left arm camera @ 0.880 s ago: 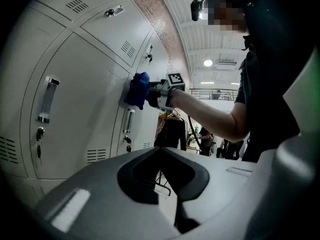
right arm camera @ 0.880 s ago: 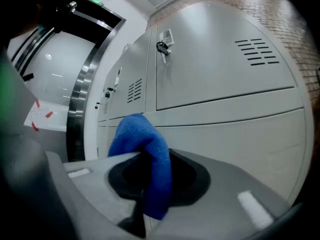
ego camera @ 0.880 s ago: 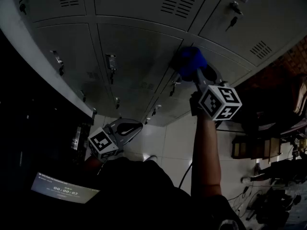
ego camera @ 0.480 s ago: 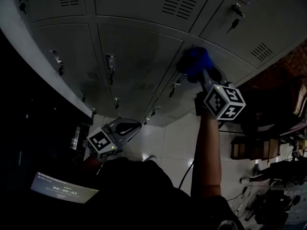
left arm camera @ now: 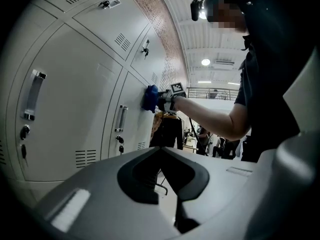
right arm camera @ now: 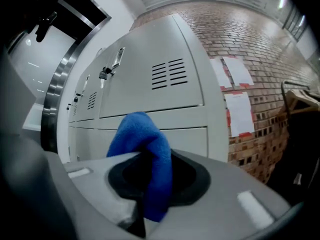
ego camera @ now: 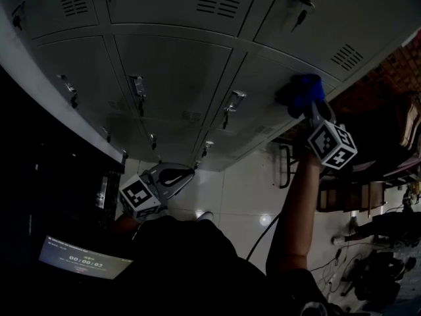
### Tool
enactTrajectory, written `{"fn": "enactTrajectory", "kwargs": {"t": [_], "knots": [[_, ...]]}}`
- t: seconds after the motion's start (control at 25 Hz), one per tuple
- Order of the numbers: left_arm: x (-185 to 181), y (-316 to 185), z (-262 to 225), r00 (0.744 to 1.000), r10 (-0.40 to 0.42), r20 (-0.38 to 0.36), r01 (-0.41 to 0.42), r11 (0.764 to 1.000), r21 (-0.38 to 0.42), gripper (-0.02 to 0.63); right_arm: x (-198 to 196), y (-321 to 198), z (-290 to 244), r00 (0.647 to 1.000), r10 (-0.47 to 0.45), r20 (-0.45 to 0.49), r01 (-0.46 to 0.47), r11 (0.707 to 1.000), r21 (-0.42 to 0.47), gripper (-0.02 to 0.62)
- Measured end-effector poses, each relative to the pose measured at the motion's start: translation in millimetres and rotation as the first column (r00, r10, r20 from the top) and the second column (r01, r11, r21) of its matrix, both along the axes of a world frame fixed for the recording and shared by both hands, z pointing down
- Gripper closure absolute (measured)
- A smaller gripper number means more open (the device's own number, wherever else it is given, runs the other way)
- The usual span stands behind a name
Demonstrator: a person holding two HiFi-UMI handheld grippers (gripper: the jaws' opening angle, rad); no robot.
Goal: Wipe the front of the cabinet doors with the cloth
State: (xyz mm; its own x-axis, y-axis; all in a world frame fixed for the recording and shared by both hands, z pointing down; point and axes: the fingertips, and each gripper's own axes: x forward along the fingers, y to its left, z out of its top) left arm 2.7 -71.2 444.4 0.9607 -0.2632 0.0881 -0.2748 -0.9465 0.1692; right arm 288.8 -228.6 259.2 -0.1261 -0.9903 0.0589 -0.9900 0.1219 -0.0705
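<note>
Jaws on the right gripper point(right arm camera: 146, 204) clamp the cloth point(right arm camera: 142, 144) against a cabinet door point(ego camera: 276, 64); those on the left gripper point(left arm camera: 175, 206) are closed, empty. Soft, floppy stuff, so I'd grip it bunched.

cloth point(ego camera: 304, 92): against the cabinet doors point(ego camera: 171, 71) at my far right — clamped in the right gripper point(ego camera: 309, 106)
left gripper point(ego camera: 172, 176): low at my left, well apart from the doors
brick wall point(right arm camera: 260, 59): right of the cabinet

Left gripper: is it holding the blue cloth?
No, the left gripper is shut on nothing; the blue cloth sits in the right gripper.

Fleecy blue cloth point(right arm camera: 145, 149); smooth matt metal cabinet doors point(ego camera: 177, 71); glossy floor tiles point(ego camera: 238, 188).
</note>
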Motion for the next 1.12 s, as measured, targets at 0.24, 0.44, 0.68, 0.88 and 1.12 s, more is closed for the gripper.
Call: {"fn": "enactTrajectory", "kwargs": {"t": [0.24,0.44,0.68,0.88,1.12], "knots": [[3,4,0,1.0,-0.001,0.011,0.001,1.0,-0.002,0.605,58,13,-2,0.993,0.115,0.004,-0.115,0.993,0.011,0.526],[-1,8,7,1.0,-0.005,0.031,0.005,1.0,-0.001,0.606,94,22,0,0.977,0.21,0.022,-0.21,0.978,0.014,0.526],[-5,11,4,1.0,-0.014,0.021,0.014,1.0,-0.001,0.604,65,37,-2,0.985,0.165,0.055,-0.168,0.985,0.047,0.526],[-10,11,9,1.0,-0.016,0.023,0.016,1.0,-0.006,0.604,-22,39,6,0.993,-0.017,0.116,0.009,0.998,0.07,0.526],[-13,13,4,1.0,-0.017,0.001,0.017,1.0,-0.002,0.605,-117,8,41,0.978,-0.186,0.094,0.186,0.983,0.005,0.526]]}}
